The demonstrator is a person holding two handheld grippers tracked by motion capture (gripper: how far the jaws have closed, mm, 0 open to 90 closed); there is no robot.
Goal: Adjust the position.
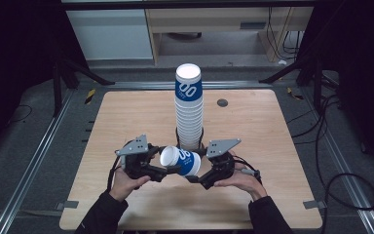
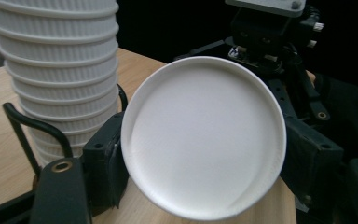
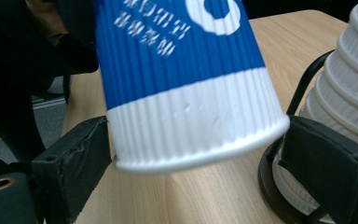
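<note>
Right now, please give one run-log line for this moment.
cup: lying sideways between both grippers | right gripper: shut on cup rim | left gripper: at cup base, grip unclear | stack: upright behind

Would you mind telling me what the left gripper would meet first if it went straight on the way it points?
Most likely the blue-and-white ribbed paper cup, whose white end faces the left gripper just past its jaws. The right gripper lies beyond it; the exact depth is unclear.

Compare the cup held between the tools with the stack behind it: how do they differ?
The single cup lies tipped on its side, off the table, between the left tool and right tool; the cup stack stands upright in a black ring holder. One cup against many nested. Both are ribbed, blue and white.
</note>
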